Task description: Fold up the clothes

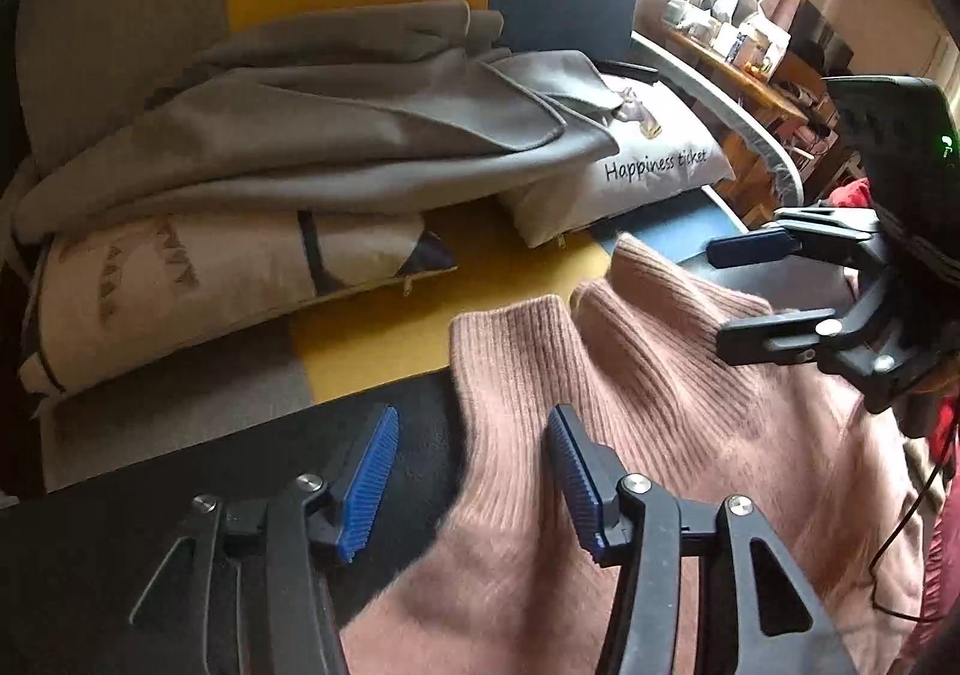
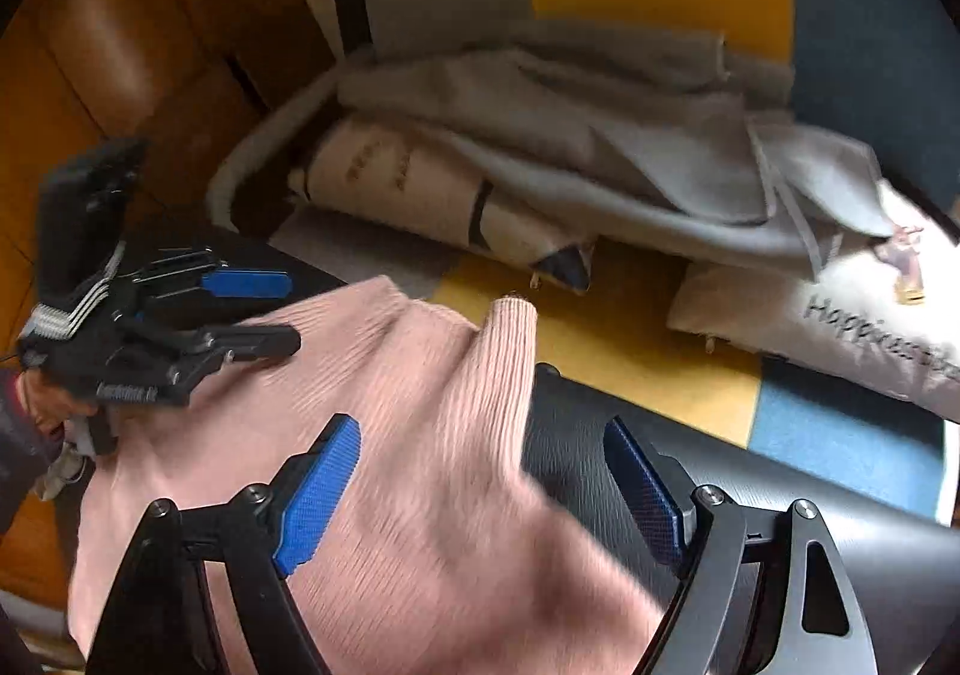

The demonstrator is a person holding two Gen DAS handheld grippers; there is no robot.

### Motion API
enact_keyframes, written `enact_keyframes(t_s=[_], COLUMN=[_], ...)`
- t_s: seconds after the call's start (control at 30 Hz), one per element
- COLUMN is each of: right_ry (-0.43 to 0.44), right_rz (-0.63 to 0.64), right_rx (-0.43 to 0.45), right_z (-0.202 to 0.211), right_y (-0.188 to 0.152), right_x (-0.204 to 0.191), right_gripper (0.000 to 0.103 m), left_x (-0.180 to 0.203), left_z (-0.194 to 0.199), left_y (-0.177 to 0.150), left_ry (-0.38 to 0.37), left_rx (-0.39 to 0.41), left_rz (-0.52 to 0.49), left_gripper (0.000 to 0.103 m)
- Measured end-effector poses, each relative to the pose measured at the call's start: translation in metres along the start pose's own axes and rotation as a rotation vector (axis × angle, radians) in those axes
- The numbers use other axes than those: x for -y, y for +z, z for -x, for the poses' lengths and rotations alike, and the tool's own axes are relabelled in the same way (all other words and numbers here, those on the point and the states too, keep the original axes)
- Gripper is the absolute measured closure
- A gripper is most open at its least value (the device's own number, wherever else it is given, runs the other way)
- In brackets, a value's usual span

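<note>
A pink ribbed sweater (image 1: 630,435) lies on a black surface (image 1: 180,495); its ribbed cuffs reach toward the yellow cover. It also shows in the right wrist view (image 2: 420,465). My left gripper (image 1: 474,480) is open, its right finger over the sweater's left edge, holding nothing. My right gripper (image 2: 480,489) is open, spanning the sweater's right edge, holding nothing. The right gripper shows in the left wrist view (image 1: 756,291), open above the sweater's far side. The left gripper shows in the right wrist view (image 2: 282,312), open over the sweater's left part.
Beyond the sweater lie a beige patterned pillow (image 1: 180,285), a grey garment (image 1: 330,135) heaped over it and a white "Happiness ticket" pillow (image 1: 648,177), on a yellow, grey and blue cover (image 1: 420,327). A cluttered wooden shelf (image 1: 750,69) stands at far right. Wooden floor (image 2: 90,75) at left.
</note>
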State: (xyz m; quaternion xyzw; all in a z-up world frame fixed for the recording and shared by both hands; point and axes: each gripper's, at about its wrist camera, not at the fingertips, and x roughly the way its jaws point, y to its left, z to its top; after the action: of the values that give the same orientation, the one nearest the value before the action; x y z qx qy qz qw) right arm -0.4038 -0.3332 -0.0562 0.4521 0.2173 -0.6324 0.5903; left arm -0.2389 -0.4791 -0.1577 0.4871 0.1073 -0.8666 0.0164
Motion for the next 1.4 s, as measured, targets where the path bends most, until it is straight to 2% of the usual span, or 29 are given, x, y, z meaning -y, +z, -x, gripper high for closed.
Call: enact_keyframes(t_s=[0.07,0.1,0.13,0.17,0.2,0.23,0.47,0.67,0.77,0.9,0.97,1.0,1.03,1.07,1.23,1.3,1.37,1.4], right_ry=[0.021,0.021,0.015,0.008,0.017,0.034,0.073,0.085,0.09,0.089,0.094,0.093,0.092,0.091,0.087,0.085,0.083,0.073], right_rz=[0.003,0.026,0.055,0.078,0.086,0.082,0.084,0.121,0.126,0.105,0.075,0.063,0.052,0.04,-0.018,-0.041,-0.064,-0.064], right_rx=[-0.041,-0.05,-0.055,-0.049,-0.042,-0.029,0.122,0.193,0.208,0.164,0.152,0.161,0.171,0.181,0.23,0.249,0.269,0.254], right_z=[-0.018,-0.023,-0.027,-0.028,-0.026,-0.022,0.045,0.096,0.111,0.112,0.112,0.114,0.115,0.116,0.123,0.125,0.128,0.121], right_y=[0.01,0.011,0.01,0.009,0.008,0.006,-0.023,-0.072,-0.106,-0.15,-0.166,-0.168,-0.169,-0.171,-0.18,-0.183,-0.186,-0.184], right_x=[0.002,-0.002,-0.007,-0.011,-0.014,-0.016,-0.047,-0.083,-0.098,-0.106,-0.107,-0.109,-0.11,-0.112,-0.119,-0.122,-0.125,-0.127], right_gripper=[0.026,0.047,0.062,0.068,0.085,0.091,0.091,0.091,0.091,0.086,0.072,0.058,0.048,0.047,0.047,0.047,0.047,0.047], left_x=[0.002,0.002,0.003,0.006,0.009,0.011,0.037,0.066,0.082,0.085,0.081,0.079,0.074,0.07,0.063,0.079,0.102,0.11], left_z=[-0.003,-0.002,0.0,0.003,0.009,0.015,0.088,0.15,0.16,0.161,0.165,0.167,0.17,0.174,0.184,0.18,0.165,0.155], left_y=[0.001,0.002,0.001,0.0,-0.003,-0.006,-0.042,-0.095,-0.127,-0.168,-0.189,-0.197,-0.204,-0.21,-0.204,-0.19,-0.175,-0.17], left_ry=[-0.035,-0.05,-0.08,-0.087,-0.093,-0.111,-0.2,-0.195,-0.178,-0.203,-0.236,-0.239,-0.235,-0.231,-0.237,-0.228,-0.176,-0.176], left_rx=[0.011,0.016,0.019,0.029,0.047,0.066,0.236,0.337,0.313,0.26,0.251,0.251,0.257,0.262,0.315,0.318,0.279,0.243], left_rz=[0.002,0.007,0.01,0.011,0.013,0.019,0.045,0.045,0.027,0.081,0.131,0.152,0.181,0.21,0.307,0.266,0.195,0.163], left_gripper=[0.067,0.075,0.091,0.099,0.098,0.098,0.099,0.099,0.098,0.095,0.091,0.089,0.088,0.087,0.083,0.081,0.081,0.08])
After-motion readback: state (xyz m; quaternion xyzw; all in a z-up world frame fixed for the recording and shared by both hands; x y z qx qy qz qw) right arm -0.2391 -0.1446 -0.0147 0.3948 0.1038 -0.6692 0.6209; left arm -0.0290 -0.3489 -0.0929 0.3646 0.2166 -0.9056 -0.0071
